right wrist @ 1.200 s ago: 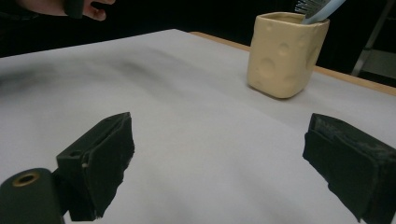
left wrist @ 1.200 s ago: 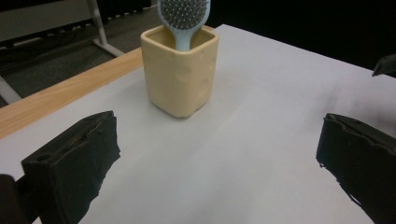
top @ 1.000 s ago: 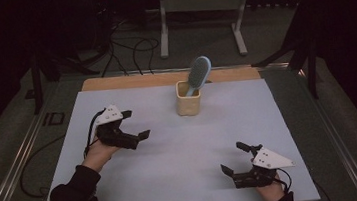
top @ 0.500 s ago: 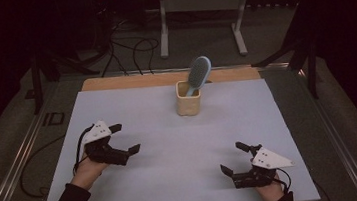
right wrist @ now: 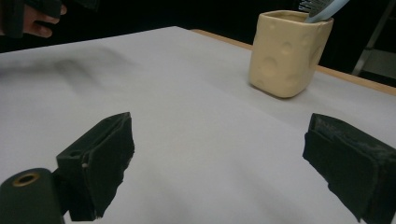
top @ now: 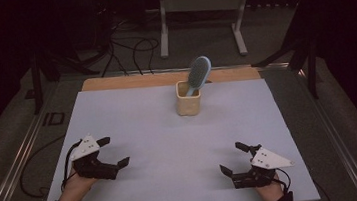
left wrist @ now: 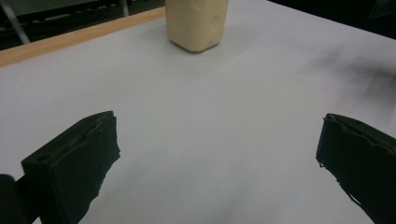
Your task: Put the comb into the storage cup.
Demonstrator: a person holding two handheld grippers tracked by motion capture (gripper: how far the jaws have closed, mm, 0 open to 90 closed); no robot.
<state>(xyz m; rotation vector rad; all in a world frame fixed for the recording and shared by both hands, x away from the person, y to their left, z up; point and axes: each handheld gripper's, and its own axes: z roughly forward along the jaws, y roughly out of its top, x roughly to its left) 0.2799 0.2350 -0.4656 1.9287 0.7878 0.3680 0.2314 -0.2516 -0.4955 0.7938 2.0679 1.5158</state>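
Observation:
A cream cup [top: 188, 99] with round dimples stands near the table's far edge, and a blue brush [top: 198, 73] leans out of it, head up. The cup [left wrist: 197, 22] sits far ahead in the left gripper view. In the right gripper view the cup [right wrist: 288, 52] holds the brush [right wrist: 322, 8] at the top right. My left gripper [top: 113, 151] is low over the white sheet at the near left, open, jaws wide apart with nothing between them. My right gripper [top: 233, 158] rests at the near right, open and holding nothing too.
A white sheet [top: 171, 146] covers the table, with a wooden strip [top: 129, 81] along its far edge. Cables [top: 126, 48] and a metal stand [top: 198, 0] lie on the dark floor beyond. The other hand [right wrist: 39, 21] shows at the top left of the right gripper view.
My left gripper has drawn back toward the near left corner and come lower. The right gripper, cup and brush have stayed put.

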